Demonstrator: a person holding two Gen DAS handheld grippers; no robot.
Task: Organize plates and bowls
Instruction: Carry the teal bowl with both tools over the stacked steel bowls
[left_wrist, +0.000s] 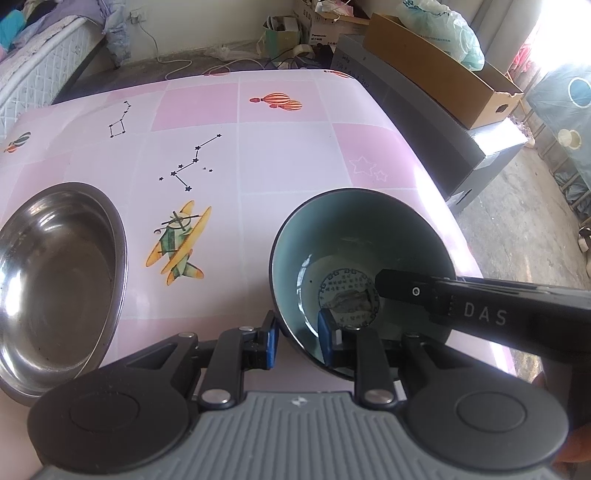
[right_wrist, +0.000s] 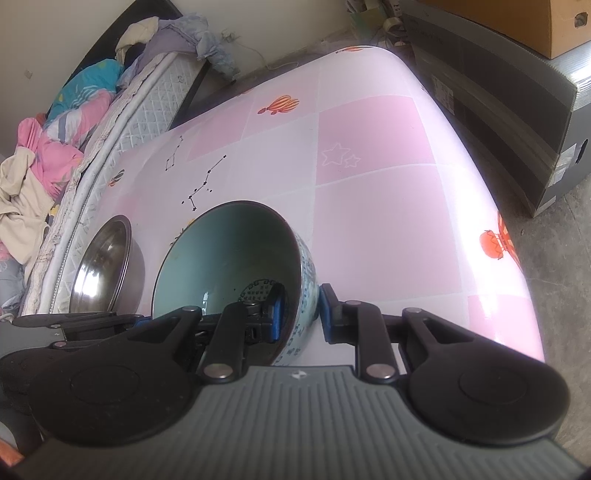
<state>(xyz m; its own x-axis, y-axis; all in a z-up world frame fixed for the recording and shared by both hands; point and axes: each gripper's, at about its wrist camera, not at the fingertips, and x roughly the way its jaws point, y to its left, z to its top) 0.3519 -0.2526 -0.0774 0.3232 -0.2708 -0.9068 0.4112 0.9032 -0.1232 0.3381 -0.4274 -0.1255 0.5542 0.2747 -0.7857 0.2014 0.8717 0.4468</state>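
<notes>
A ceramic bowl (left_wrist: 351, 229) with a teal inside and a blue-patterned white outside (right_wrist: 308, 280) is over the pink table (left_wrist: 288, 155). Both grippers grip its rim. My left gripper (left_wrist: 298, 341) is shut on the near wall, one blue pad inside and one outside. My right gripper (right_wrist: 301, 314) is shut on the right-hand wall in the same way; its black finger (left_wrist: 406, 291) reaches into the bowl from the right. A stainless steel bowl (left_wrist: 55, 280) stands upright to the left, also seen in the right wrist view (right_wrist: 107, 273). I cannot tell whether the ceramic bowl touches the table.
A bed with heaped clothes (right_wrist: 44, 155) runs along the table's left side. A grey crate (left_wrist: 424, 99) with a cardboard box (left_wrist: 443, 70) on it stands to the right on the concrete floor. The table's (right_wrist: 388, 229) right edge is close to the ceramic bowl.
</notes>
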